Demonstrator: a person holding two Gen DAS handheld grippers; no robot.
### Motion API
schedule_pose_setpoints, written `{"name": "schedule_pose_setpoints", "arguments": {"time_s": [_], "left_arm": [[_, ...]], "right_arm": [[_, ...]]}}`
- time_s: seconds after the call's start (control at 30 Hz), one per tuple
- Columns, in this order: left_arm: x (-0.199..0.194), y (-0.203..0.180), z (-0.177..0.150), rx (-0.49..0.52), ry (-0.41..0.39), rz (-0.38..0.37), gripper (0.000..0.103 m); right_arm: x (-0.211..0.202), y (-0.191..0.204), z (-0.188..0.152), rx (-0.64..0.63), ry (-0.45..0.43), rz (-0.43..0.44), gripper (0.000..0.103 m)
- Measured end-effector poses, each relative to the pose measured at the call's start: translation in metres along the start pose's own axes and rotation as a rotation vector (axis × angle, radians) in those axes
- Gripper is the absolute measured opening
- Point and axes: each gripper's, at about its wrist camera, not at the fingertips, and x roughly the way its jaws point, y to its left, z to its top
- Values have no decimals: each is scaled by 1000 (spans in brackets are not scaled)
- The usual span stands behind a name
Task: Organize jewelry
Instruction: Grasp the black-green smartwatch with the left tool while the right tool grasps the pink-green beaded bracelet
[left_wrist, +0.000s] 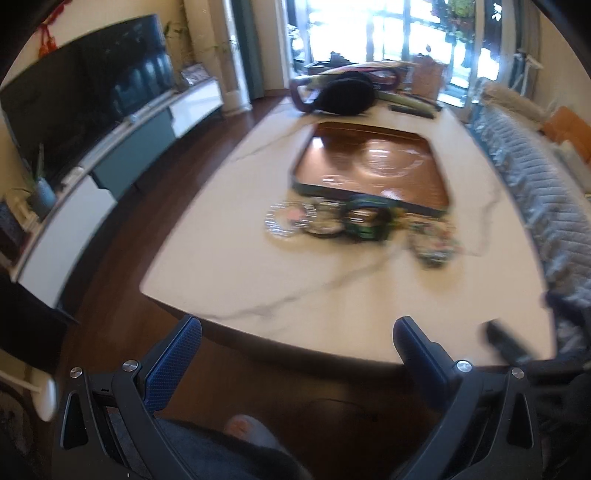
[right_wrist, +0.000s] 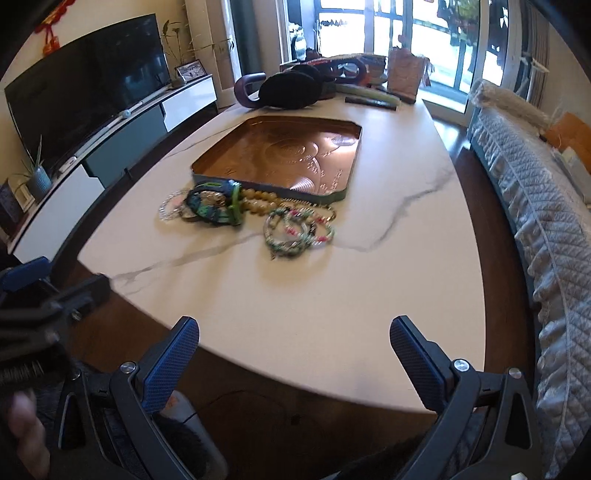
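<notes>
on the white marble table (right_wrist: 332, 302), the jewelry pile (right_wrist: 243, 218) lies just near of the copper tray (right_wrist: 280, 155), left of centre. the left gripper (left_wrist: 297, 343) and right gripper (right_wrist: 293, 339) hover at the near edge, both spread wide and empty.
</notes>
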Motion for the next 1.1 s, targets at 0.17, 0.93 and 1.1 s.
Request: {"name": "schedule_pose_setpoints", "arguments": {"time_s": [0.17, 0.93, 1.1], "left_arm": [[39, 12, 12, 85, 6, 47, 103], [110, -36, 71, 264, -13, -277, 39], [129, -54, 78, 312, 26, -258, 24]], "right_arm": [[24, -33, 15, 44, -118, 56, 103], [122, -34, 56, -166, 36, 395, 34], [122, -30, 52, -215, 45, 390, 14]]}}
